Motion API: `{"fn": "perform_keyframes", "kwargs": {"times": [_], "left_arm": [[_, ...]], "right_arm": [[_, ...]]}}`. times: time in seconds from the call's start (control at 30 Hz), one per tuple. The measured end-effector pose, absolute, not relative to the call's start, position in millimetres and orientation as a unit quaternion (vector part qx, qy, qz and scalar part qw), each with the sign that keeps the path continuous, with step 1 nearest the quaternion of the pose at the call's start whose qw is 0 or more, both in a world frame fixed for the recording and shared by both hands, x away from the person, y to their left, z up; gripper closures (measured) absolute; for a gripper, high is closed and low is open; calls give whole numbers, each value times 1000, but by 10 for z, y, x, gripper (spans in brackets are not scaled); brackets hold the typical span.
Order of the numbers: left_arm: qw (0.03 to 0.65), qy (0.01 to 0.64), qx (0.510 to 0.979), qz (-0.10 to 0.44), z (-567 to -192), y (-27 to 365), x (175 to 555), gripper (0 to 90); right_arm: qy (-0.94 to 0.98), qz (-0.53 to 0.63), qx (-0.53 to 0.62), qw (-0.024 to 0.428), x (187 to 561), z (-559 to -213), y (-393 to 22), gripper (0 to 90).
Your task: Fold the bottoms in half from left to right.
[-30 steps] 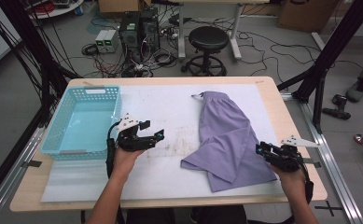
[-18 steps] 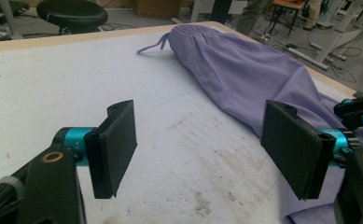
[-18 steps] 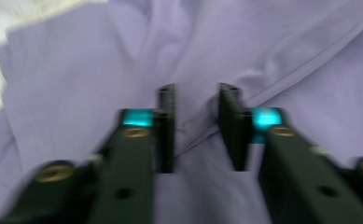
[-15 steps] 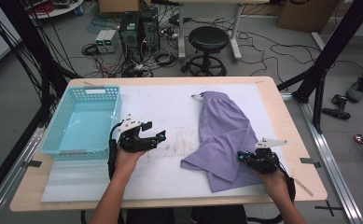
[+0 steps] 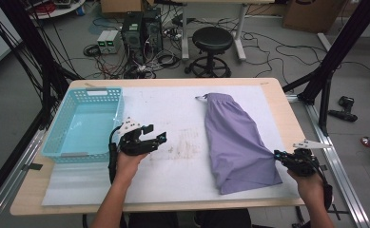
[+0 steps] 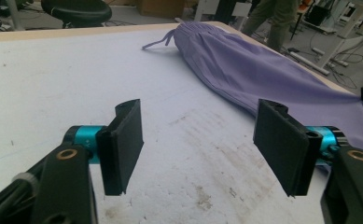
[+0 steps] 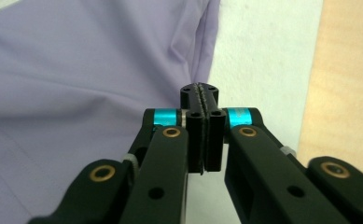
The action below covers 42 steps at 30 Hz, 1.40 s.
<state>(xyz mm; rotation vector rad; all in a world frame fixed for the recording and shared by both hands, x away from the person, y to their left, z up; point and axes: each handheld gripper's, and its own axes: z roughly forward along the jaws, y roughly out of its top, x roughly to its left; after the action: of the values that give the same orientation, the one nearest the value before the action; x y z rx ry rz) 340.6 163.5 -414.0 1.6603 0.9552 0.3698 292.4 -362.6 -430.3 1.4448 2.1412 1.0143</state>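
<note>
One wooden table [image 5: 277, 95] carries one white mat [image 5: 173, 109], one turquoise basket [image 5: 85, 124], one purple garment [image 5: 235, 137] and two hand-held grippers. The basket stands at the left edge of the mat, just left of the left gripper [image 5: 160, 137]. The garment, a pair of lilac shorts with an elastic waistband and a drawstring at its far end, lies on the right half of the mat, running from the far middle to the near right, where its hem spreads wider; the cloth is smooth with a few soft folds. The right gripper [image 5: 277, 155] sits at the near right edge of the garment, its jaws pressed together on the hem, so that the cloth is drawn to a point at the tips; the right gripper view shows the two pads [image 7: 201, 100] meeting with the seam [image 7: 202, 51] running up to them. The left gripper hovers over bare, stained mat, well apart from the garment, which lies to its right; its jaws stand wide apart with nothing between them, though they have just been closing slightly.
</note>
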Motion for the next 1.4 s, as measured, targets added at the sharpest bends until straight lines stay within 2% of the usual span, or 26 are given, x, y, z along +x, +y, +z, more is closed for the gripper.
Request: {"fn": "perform_keyframes", "kwargs": {"times": [0.03,0.1,0.23,0.37,0.43,0.5,0.57,0.6,0.8,0.97,1.0,1.07,1.27,1.4], "left_arm": [[560,405,705,158,-4139,1634,3405,345],[560,408,704,155,-4140,1642,3405,358],[564,407,702,153,-4142,1663,3390,423],[562,409,703,154,-4160,1672,3372,427],[562,411,702,152,-4171,1681,3366,423],[561,411,702,152,-4178,1690,3370,420],[564,413,699,155,-4173,1696,3369,416],[565,412,697,158,-4169,1700,3366,413],[562,417,697,160,-4172,1740,3356,376],[561,415,699,159,-4187,1756,3351,372],[561,414,698,159,-4195,1758,3349,371],[560,413,700,158,-4204,1769,3337,363],[562,413,698,161,-4217,1811,3319,331],[570,410,694,158,-4205,1814,3309,297]], "right_arm": [[755,368,514,174,2917,-4316,-3653,813],[746,387,516,168,2897,-4309,-3665,737],[746,389,517,156,2867,-4316,-3643,679],[769,356,511,145,2801,-4396,-3567,670],[770,356,509,146,2746,-4396,-3548,675],[777,346,505,147,2704,-4434,-3518,720],[789,332,495,149,2686,-4465,-3494,864],[792,333,488,152,2684,-4457,-3491,893],[775,369,488,158,2624,-4301,-3611,899],[781,333,506,152,2604,-4293,-3745,892],[784,326,505,154,2611,-4299,-3744,872],[777,341,506,156,2650,-4269,-3738,721],[755,396,491,179,3115,-4088,-3614,518],[748,414,477,204,3621,-4032,-3445,488]]}}
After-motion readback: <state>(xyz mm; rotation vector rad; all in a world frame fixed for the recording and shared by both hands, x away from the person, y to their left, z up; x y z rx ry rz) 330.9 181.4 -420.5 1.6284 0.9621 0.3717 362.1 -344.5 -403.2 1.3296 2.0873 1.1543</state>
